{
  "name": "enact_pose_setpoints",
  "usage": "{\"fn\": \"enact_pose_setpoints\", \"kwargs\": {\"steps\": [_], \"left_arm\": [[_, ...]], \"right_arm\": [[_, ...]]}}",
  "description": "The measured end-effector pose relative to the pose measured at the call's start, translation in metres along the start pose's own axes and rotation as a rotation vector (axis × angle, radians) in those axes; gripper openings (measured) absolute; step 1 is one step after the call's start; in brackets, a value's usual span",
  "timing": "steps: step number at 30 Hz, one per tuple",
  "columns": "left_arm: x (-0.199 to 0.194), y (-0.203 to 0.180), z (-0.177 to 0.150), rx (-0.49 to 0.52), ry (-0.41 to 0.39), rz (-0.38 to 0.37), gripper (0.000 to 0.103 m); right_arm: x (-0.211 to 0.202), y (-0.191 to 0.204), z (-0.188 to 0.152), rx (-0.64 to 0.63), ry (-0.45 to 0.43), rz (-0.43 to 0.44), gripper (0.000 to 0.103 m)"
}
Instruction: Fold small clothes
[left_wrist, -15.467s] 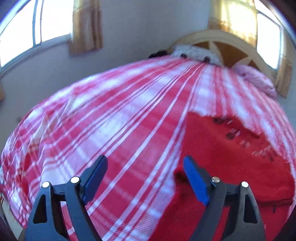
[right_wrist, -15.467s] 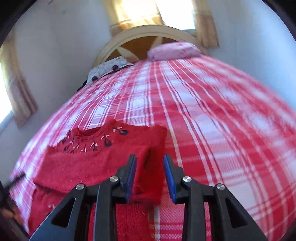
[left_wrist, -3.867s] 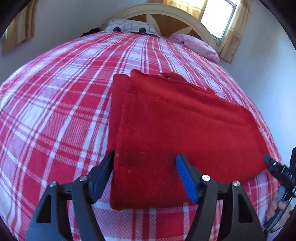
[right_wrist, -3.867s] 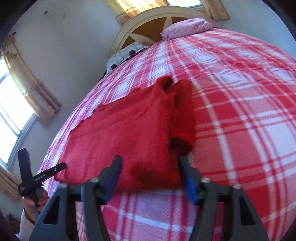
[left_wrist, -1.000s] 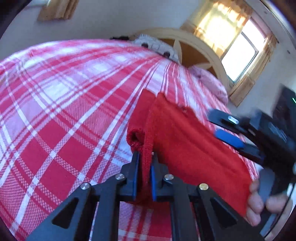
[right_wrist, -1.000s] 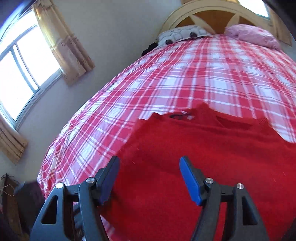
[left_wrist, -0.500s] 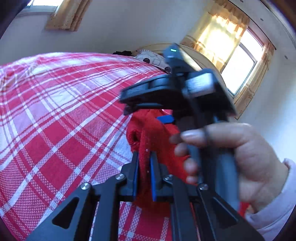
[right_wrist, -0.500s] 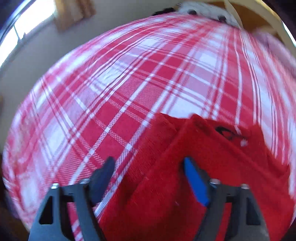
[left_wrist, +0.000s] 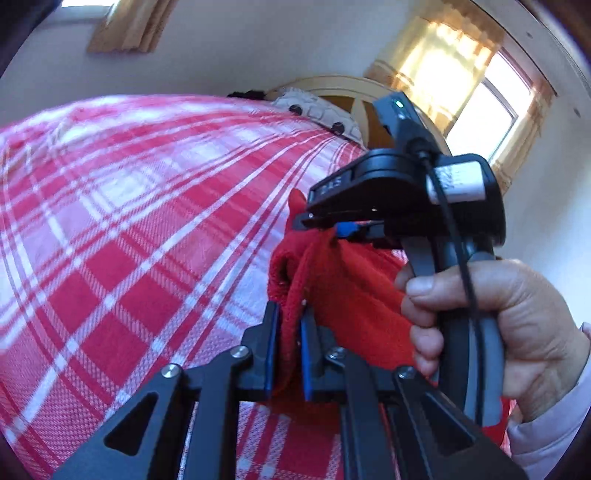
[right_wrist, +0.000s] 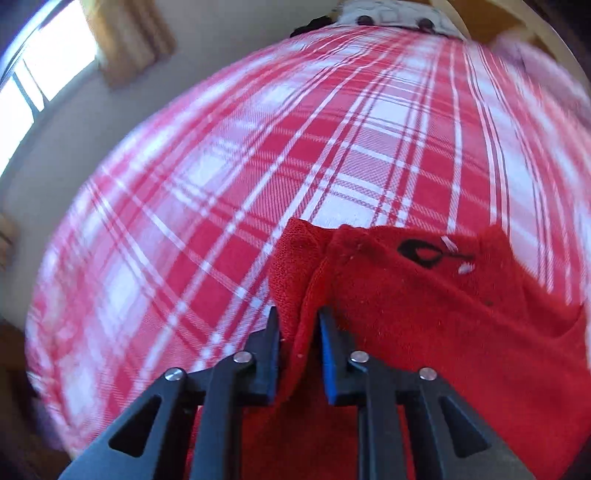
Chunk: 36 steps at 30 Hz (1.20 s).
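Note:
A folded red sweater (left_wrist: 343, 291) lies on the plaid bed. My left gripper (left_wrist: 286, 347) is shut on its near folded edge. Farther along that edge, a person's hand (left_wrist: 517, 314) holds my right gripper (left_wrist: 325, 227), whose tips pinch a raised peak of the knit. In the right wrist view the right gripper (right_wrist: 298, 332) has its jaws closing, and its blue pads press on a fold of the sweater (right_wrist: 424, 321). A small black motif shows near the sweater's neck.
The red and white plaid bedspread (left_wrist: 129, 221) spreads wide to the left and beyond the sweater. At the bed's far end are a spotted pillow (left_wrist: 314, 110) and a curved wooden headboard (left_wrist: 354, 96). A bright window (left_wrist: 476, 122) with curtains lies behind.
The right gripper swung across in front of the left camera to the sweater's left edge, and its wide jaws came together on the fold. The left gripper kept its grip.

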<state>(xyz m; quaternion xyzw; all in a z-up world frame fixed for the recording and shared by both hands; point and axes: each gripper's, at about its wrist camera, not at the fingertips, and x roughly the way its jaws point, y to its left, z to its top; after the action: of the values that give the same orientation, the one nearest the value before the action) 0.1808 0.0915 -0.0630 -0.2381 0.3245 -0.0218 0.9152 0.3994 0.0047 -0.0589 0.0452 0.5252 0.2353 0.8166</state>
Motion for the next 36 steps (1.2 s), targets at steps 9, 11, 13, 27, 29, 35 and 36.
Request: {"fn": "enact_pose_setpoints", "kwargs": {"steps": [9, 11, 13, 27, 29, 35, 36], "left_arm": [[-0.028, -0.062, 0.003, 0.185, -0.074, -0.079, 0.010], [-0.031, -0.079, 0.001, 0.225, -0.081, -0.107, 0.010], [-0.035, -0.097, -0.005, 0.268, -0.086, -0.138, 0.010], [-0.021, -0.224, -0.097, 0.618, -0.014, -0.269, 0.010], [-0.016, -0.229, -0.106, 0.639, 0.014, -0.269, 0.010], [-0.014, -0.243, -0.124, 0.707, 0.025, -0.268, 0.010], [-0.013, -0.244, -0.127, 0.718, 0.035, -0.277, 0.009]], "right_arm": [[-0.107, -0.068, -0.022, 0.185, -0.228, 0.260, 0.015], [-0.126, -0.086, -0.030, 0.216, -0.259, 0.286, 0.014], [-0.150, -0.114, -0.048, 0.250, -0.302, 0.304, 0.014], [-0.196, -0.257, -0.163, 0.466, -0.446, 0.312, 0.014], [-0.193, -0.269, -0.175, 0.496, -0.451, 0.319, 0.014], [-0.178, -0.294, -0.199, 0.549, -0.438, 0.312, 0.014], [-0.173, -0.297, -0.201, 0.553, -0.430, 0.302, 0.014]]}}
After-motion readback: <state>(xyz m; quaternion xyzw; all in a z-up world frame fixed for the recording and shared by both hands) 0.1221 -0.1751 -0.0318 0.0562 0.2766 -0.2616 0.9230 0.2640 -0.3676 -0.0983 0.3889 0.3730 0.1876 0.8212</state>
